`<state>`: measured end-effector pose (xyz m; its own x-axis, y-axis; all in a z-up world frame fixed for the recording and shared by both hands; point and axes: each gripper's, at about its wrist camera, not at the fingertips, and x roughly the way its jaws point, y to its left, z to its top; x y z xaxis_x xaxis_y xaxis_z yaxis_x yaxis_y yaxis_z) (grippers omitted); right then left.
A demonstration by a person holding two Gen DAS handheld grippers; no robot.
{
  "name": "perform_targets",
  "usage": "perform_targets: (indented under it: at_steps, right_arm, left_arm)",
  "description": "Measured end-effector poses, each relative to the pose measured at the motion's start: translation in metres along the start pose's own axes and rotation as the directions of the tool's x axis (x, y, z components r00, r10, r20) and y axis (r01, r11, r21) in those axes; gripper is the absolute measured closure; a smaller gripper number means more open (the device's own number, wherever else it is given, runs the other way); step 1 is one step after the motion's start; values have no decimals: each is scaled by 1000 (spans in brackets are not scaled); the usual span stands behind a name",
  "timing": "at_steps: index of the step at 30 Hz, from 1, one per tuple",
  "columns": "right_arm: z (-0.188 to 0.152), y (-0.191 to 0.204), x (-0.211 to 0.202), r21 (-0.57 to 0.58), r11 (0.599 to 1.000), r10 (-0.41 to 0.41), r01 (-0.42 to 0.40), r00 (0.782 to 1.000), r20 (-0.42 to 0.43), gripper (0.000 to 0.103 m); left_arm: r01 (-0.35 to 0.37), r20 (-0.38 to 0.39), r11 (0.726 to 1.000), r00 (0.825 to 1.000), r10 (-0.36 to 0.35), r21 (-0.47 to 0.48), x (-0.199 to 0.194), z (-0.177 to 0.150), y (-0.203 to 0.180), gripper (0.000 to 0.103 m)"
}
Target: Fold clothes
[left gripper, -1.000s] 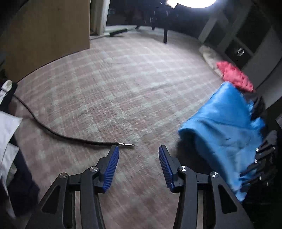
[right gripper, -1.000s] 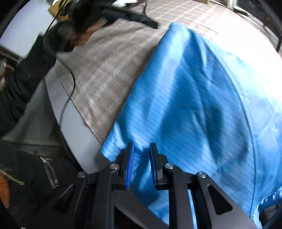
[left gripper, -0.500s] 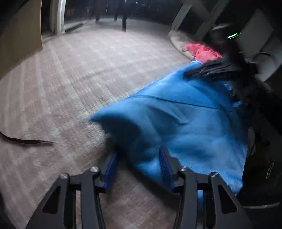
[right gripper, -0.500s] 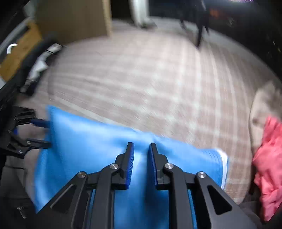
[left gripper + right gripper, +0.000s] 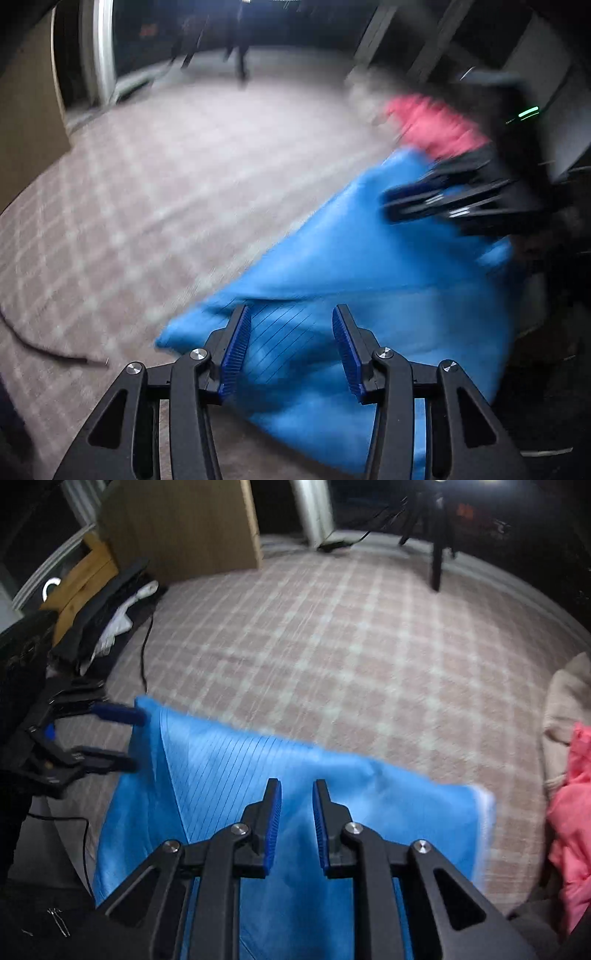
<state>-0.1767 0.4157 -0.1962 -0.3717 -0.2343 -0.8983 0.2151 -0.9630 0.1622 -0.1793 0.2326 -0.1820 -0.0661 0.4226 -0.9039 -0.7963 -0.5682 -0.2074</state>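
Note:
A bright blue pinstriped garment (image 5: 369,797) hangs lifted above the plaid carpet (image 5: 351,646). My right gripper (image 5: 295,786) holds its jaws narrowly together on the cloth near the upper edge. In the left wrist view this gripper (image 5: 386,205) is a blur at the garment's far corner. My left gripper (image 5: 291,325) is open, with the blue cloth (image 5: 369,266) lying between and under its fingers. In the right wrist view the left gripper (image 5: 138,738) straddles the garment's left corner.
A pink garment (image 5: 432,125) and a beige cloth (image 5: 569,701) lie at the right. A black cable (image 5: 55,354) runs across the carpet. Dark and white clothes (image 5: 114,624), a wooden panel (image 5: 184,528) and a tripod leg (image 5: 437,568) stand further off.
My right gripper has lifted the blue garment and swung to face the room. My left gripper moved right from bare carpet until its open fingers came around the cloth's corner.

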Motion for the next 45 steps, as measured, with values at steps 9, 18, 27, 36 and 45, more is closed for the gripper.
perform_targets:
  at_steps: [9,18,27,36,45]
  right_arm:
    - [-20,-11,-33,-26,999,23,-23,1000,6,85]
    - [-101,-28,-51,-59,998,-11,6,996,-87,81]
    - [-80,-77,-108,56,995,76,-80,995,65,81]
    - [-10,-109,-40,103,995,-1,-3,999,41,81]
    - [-33,-129,-85,196,975,85,-106,990,115,81]
  left_arm:
    - [-20,58,999,998,22,-39,-49,-19,-20,64]
    - [120,-169,991,979,-110,54,0,-101,-108,63]
    - [55,-9,998,998,-56,-37,-38,-59,-101,63]
    - [-91,66,983,993,103,-161,20,34,-62,60]
    - [-86,49,961,994,102,-264,7,14,-48,61]
